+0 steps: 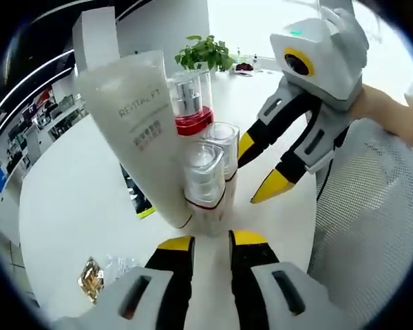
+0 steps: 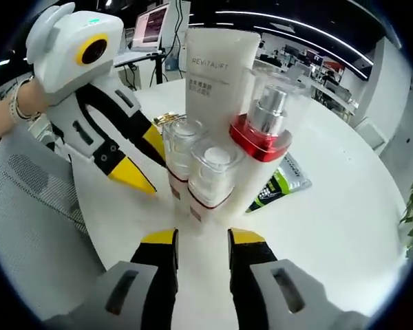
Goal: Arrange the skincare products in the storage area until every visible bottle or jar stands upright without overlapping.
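Observation:
A tall white tube (image 1: 141, 130) (image 2: 217, 69) marked REVITALIFT stands on its cap and leans in the left gripper view. Close beside it stand a clear pump bottle with a red band (image 1: 189, 103) (image 2: 268, 117) and two small clear-capped bottles (image 1: 205, 175) (image 1: 224, 141) (image 2: 212, 175) (image 2: 182, 148), all upright and bunched on the white table (image 1: 76, 199). My left gripper (image 1: 211, 240) (image 2: 141, 161) is open just short of the group. Facing it from the other side, my right gripper (image 2: 202, 237) (image 1: 261, 172) is open too, and neither gripper holds anything.
A green-and-black sachet (image 2: 279, 182) (image 1: 134, 196) lies behind the tube. A gold foil packet (image 1: 91, 278) (image 2: 166, 118) lies on the table. White mesh (image 1: 372, 220) (image 2: 27, 206) borders the table's edge, with a hand (image 1: 385, 103) above it. A potted plant (image 1: 205, 51) stands far back.

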The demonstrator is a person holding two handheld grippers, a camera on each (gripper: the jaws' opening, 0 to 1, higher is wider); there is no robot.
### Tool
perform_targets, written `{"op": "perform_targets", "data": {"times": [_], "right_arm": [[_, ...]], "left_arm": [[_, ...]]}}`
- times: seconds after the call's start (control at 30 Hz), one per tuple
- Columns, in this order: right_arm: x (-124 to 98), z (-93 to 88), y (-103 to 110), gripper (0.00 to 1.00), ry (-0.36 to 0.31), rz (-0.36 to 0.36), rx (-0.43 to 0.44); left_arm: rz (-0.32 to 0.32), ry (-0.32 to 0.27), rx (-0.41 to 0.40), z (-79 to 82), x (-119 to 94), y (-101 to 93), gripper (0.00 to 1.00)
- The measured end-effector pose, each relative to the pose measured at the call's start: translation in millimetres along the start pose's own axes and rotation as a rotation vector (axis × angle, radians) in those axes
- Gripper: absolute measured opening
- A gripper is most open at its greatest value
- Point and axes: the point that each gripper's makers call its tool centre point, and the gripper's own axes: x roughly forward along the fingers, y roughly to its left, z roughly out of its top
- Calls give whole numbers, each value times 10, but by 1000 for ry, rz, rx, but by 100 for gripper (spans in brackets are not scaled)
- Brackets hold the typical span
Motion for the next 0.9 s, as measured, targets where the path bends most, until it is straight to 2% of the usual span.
{"op": "perform_targets", "data": {"times": [0.2,0.3,0.47,0.57,0.7,0.77,0.9], "right_arm": [[-116,40,57,38,-23,-7,11],[-188,92,44,40,-55,-27,13],[-314,171,34,49,-81,-45,11],[-380,201,29,54,-88,-50,10],[-464,235,15,61,-101,-61,9],[-495,237,9,64,-99,-67,9],[-581,264,-4,70,-107,-81,-3]], "left_arm": [[1,0,0,-1,-154,-47,25],[21,-11,-13,20,-245,-13,29],[53,-23,-45,47,-428,64,33],[69,-18,-39,31,-509,97,35],[94,-13,-62,4,-621,148,43],[101,-23,-67,7,-667,182,43],[109,-46,-89,24,-808,234,49]]}}
